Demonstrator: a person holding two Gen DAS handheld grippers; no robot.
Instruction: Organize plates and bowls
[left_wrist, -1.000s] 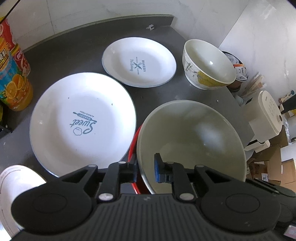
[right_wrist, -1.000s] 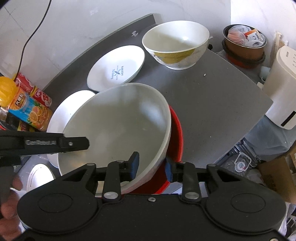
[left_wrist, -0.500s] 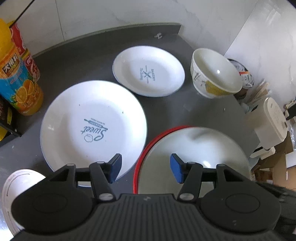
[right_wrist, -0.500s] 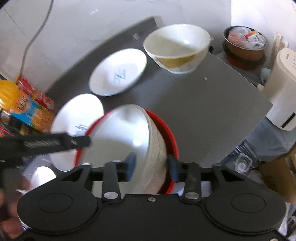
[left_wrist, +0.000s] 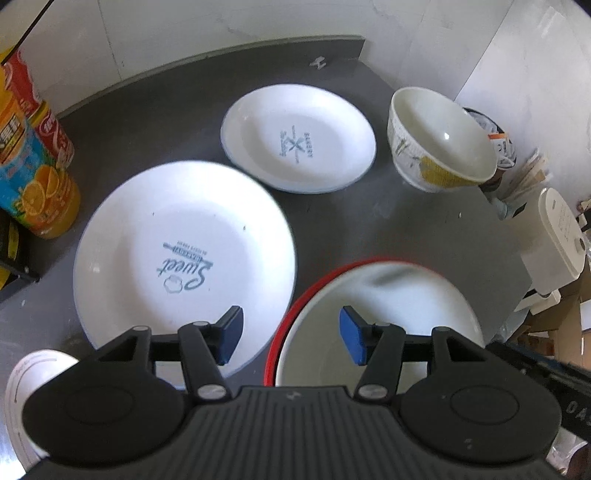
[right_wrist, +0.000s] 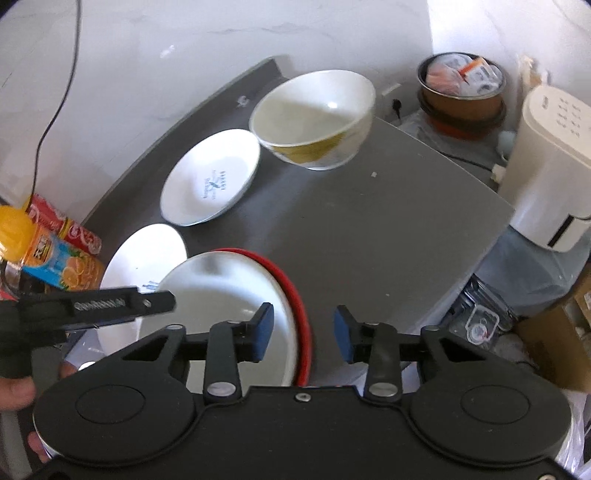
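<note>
I see my left gripper (left_wrist: 291, 334) with fingers spread wide and empty, and my right gripper (right_wrist: 303, 334) likewise apart, gripping nothing. The white bowl (left_wrist: 388, 317) sits nested in the red bowl (left_wrist: 284, 332) on the grey surface (left_wrist: 351, 221). At 10 o'clock lies the large plate (left_wrist: 184, 258), at 12 the small plate (left_wrist: 299, 138), at 1 the patterned bowl (left_wrist: 439, 140).

Both wrist views look steeply down, close over the shared countertop (left_wrist: 351, 229) of dishes.
</note>
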